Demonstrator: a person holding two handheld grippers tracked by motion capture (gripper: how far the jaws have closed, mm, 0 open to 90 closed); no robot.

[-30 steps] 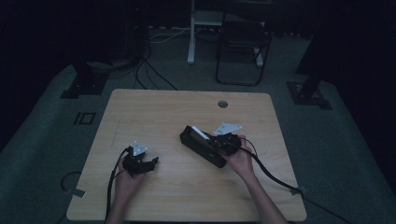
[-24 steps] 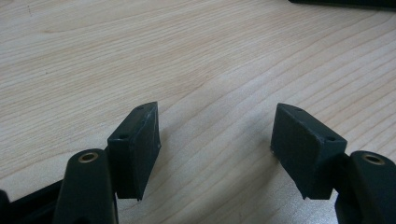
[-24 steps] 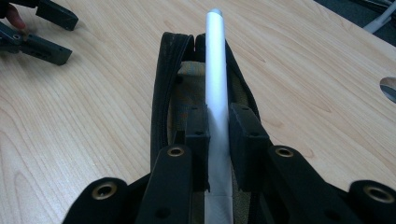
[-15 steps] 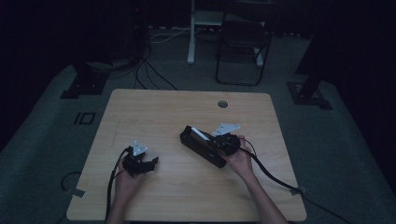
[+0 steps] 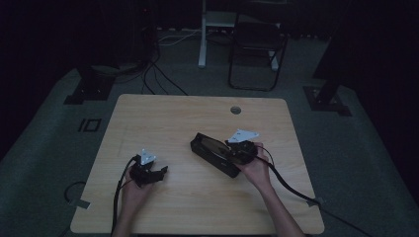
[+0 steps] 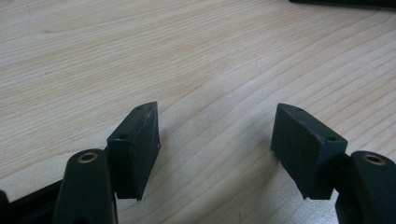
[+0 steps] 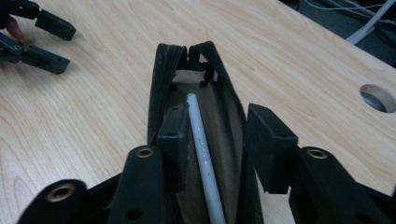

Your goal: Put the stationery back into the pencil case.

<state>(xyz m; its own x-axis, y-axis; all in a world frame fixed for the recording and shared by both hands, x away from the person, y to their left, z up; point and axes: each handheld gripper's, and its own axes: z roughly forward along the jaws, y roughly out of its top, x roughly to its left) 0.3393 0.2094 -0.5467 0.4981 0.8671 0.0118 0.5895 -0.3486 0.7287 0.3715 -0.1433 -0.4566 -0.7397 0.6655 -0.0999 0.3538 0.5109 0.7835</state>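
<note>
Your right gripper [image 5: 232, 150] has crept slightly further over the case [image 7: 198, 126], fingers spread around the pen [image 7: 201, 140] lying inside. Left gripper [image 5: 160, 173] idles on the tabletop [image 5: 197, 113], fingers spread, empty.

**Open pencil case between the right gripper's jaws**

The right gripper [image 7: 224, 142] points along a black pencil case [image 7: 201, 121] that lies unzipped on the wooden table [image 7: 93, 116]. Its jaws stand apart; one is inside the case's opening against the near wall, the other just outside the opposite wall. A white pen [image 7: 201, 154] lies lengthwise on the tan lining inside the case, beside the inner jaw. Beyond the case's far end, off to one side, the left gripper [image 7: 35, 37] rests on the table with its jaws spread. On the other side of the case is a round hole [image 7: 377, 97] in the tabletop.
</note>
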